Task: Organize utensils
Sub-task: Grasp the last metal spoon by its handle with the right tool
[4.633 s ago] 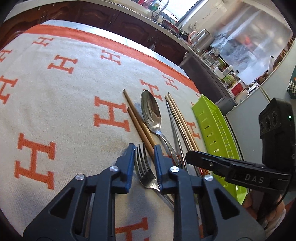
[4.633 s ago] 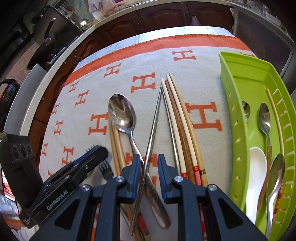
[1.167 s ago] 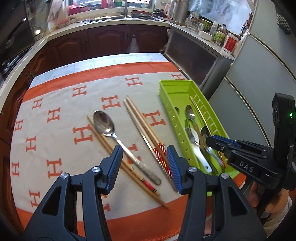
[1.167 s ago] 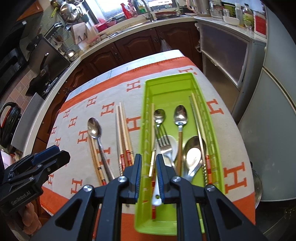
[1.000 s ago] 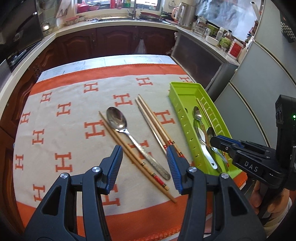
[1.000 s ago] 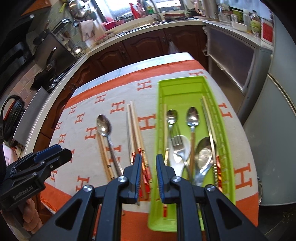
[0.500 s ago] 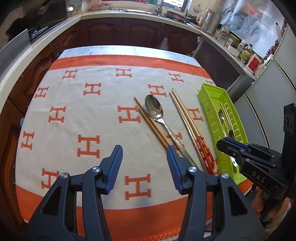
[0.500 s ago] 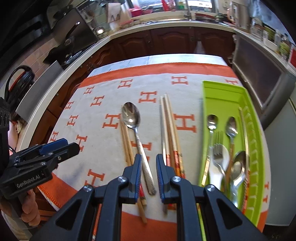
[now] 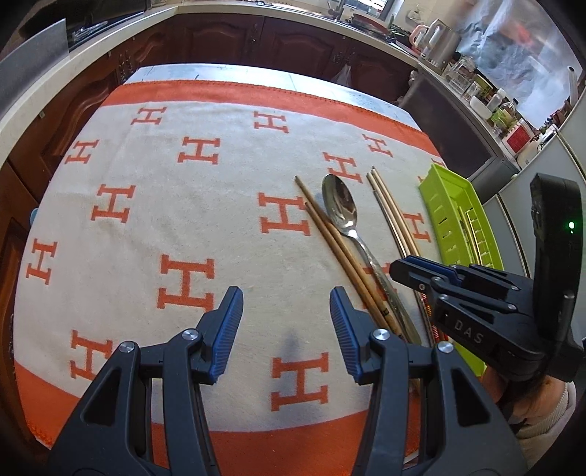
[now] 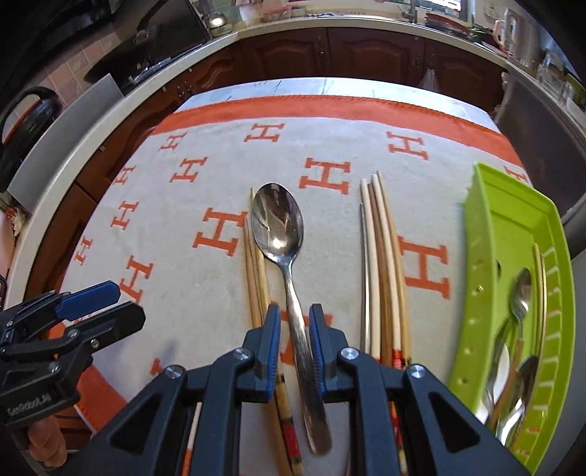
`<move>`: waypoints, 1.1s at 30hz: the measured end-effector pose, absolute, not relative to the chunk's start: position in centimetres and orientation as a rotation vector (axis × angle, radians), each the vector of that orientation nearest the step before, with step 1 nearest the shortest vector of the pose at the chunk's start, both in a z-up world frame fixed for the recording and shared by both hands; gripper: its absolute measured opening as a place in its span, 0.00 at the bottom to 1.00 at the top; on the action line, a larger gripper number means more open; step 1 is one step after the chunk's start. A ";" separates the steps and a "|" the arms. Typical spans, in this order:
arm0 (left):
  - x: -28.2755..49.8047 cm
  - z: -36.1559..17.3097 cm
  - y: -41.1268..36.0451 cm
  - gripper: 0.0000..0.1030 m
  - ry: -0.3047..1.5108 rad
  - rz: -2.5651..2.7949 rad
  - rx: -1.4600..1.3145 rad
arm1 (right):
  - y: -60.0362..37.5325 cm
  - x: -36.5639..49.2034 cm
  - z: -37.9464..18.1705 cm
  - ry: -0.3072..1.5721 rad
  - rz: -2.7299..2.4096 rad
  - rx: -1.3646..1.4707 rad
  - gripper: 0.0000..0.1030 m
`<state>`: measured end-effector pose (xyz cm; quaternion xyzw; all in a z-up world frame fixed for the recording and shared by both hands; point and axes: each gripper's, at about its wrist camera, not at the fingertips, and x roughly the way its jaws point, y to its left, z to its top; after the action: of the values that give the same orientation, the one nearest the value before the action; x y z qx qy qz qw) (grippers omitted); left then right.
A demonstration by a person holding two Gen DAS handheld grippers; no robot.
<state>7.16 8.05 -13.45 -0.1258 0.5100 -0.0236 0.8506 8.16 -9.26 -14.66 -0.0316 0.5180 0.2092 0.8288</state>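
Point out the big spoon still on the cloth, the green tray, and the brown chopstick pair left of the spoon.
big spoon (image 10: 278, 223), right wrist view, bowl.
green tray (image 10: 487, 256), right wrist view, left wall.
brown chopstick pair (image 9: 329, 238), left wrist view, mid shafts.

Bright daylight, entering from window (image 9: 366, 3) at far side of kitchen. Strong fisheye bend: counter edge (image 10: 366, 25) curves, black vignette in corners. Glare on spoon bowl (image 10: 277, 223). Soft faint shadow on blanket (image 9: 293, 344) between left gripper (image 9: 285, 318) fingers. Motion blur on green tray (image 10: 487, 256) and its cutlery in right view; cloth centre sharp.
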 end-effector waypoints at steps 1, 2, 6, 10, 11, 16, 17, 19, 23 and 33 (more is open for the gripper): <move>7.3 -13.7 8.2 0.45 1.078 -0.048 -0.270 | -9.0 8.4 -14.9 1.103 0.448 -0.070 0.15; 7.4 -14.0 8.4 0.45 1.081 -0.048 -0.275 | -8.8 8.7 -15.1 1.110 0.457 -0.075 0.15; 7.9 -14.9 8.9 0.45 1.095 -0.052 -0.294 | -8.3 9.6 -15.8 1.130 0.484 -0.091 0.15; 8.4 -15.7 9.3 0.45 1.100 -0.056 -0.306 | -8.2 10.7 -16.4 1.138 0.525 -0.091 0.15; 8.5 -15.8 9.4 0.45 1.100 -0.057 -0.308 | -8.1 10.9 -16.4 1.131 0.538 -0.100 0.15; 8.8 -16.5 10.0 0.45 1.110 -0.058 -0.329 | -7.4 10.8 -16.3 1.117 0.547 -0.166 0.06; 8.9 -16.6 10.1 0.45 1.112 -0.058 -0.332 | -7.2 10.5 -16.3 1.110 0.538 -0.186 0.06; 8.8 -16.7 10.2 0.45 1.111 -0.057 -0.335 | -7.0 10.1 -16.1 1.088 0.514 -0.233 0.06; 8.7 -16.6 10.5 0.45 1.103 -0.055 -0.336 | -7.2 9.2 -15.4 1.029 0.438 -0.286 0.06; 8.3 -16.3 9.8 0.45 1.094 -0.074 -0.317 | -7.0 8.5 -15.5 0.990 0.364 -0.391 0.06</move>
<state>8.28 9.78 -16.28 -0.1499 0.5178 -0.0352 0.8416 8.45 -7.00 -15.54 -0.1853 0.4694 0.1726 0.8459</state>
